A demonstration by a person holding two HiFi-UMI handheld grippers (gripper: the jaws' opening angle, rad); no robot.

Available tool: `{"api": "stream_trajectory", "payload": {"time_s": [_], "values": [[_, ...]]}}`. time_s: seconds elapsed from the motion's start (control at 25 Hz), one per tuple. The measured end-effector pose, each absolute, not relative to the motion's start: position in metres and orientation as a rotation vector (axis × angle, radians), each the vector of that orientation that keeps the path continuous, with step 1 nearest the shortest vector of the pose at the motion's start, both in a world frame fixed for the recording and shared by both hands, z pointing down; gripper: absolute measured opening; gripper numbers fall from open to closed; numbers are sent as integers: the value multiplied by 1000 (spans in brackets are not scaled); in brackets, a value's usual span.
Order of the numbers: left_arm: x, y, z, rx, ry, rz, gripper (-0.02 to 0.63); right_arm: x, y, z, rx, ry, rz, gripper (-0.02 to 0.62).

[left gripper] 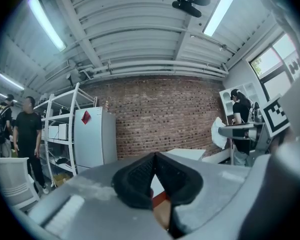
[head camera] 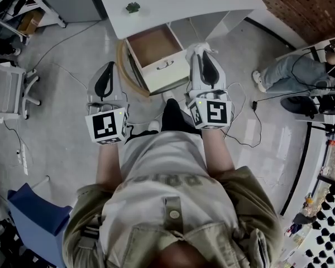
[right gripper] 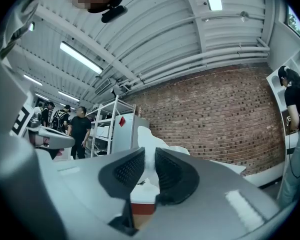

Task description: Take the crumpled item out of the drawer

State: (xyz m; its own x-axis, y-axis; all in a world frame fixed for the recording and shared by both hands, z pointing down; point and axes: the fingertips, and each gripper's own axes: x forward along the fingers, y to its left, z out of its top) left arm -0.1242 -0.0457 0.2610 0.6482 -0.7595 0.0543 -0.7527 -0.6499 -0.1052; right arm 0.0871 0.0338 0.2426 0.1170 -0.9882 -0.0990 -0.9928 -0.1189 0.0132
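The white counter (head camera: 178, 4) fills the top of the head view, its front edge towards the person who holds the tongs. From under that front edge, near the middle, a white drawer (head camera: 167, 71) stands pulled out over the grey floor (head camera: 72, 54), its brown wooden bottom showing and its handle on the front panel. Another person (head camera: 290, 74) in jeans sits well off to the counter's right.

The right tongs (right gripper: 149, 156) are raised just beside the drawer's right front corner and pinch the crumpled white item (right gripper: 146, 139). The two ribbed black pads press on it from both sides, and its pale bulk sticks up past their tips. The item is thus out of the drawer, hanging in the air at the drawer's right side.

The left tongs (left gripper: 155, 156) are level with the drawer's front left corner, apart from it, and are pressed together with the pad tips touching.

A small green thing (head camera: 133, 6) lies on the counter near its left edge.
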Motion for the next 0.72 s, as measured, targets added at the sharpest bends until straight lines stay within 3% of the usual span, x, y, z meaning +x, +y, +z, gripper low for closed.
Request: {"api": "stream_trajectory", "payload": {"time_s": [0.72], "values": [[-114, -39, 257, -2776, 1278, -150, 8, 93, 39, 238, -2292, 2059, 146, 64]]}}
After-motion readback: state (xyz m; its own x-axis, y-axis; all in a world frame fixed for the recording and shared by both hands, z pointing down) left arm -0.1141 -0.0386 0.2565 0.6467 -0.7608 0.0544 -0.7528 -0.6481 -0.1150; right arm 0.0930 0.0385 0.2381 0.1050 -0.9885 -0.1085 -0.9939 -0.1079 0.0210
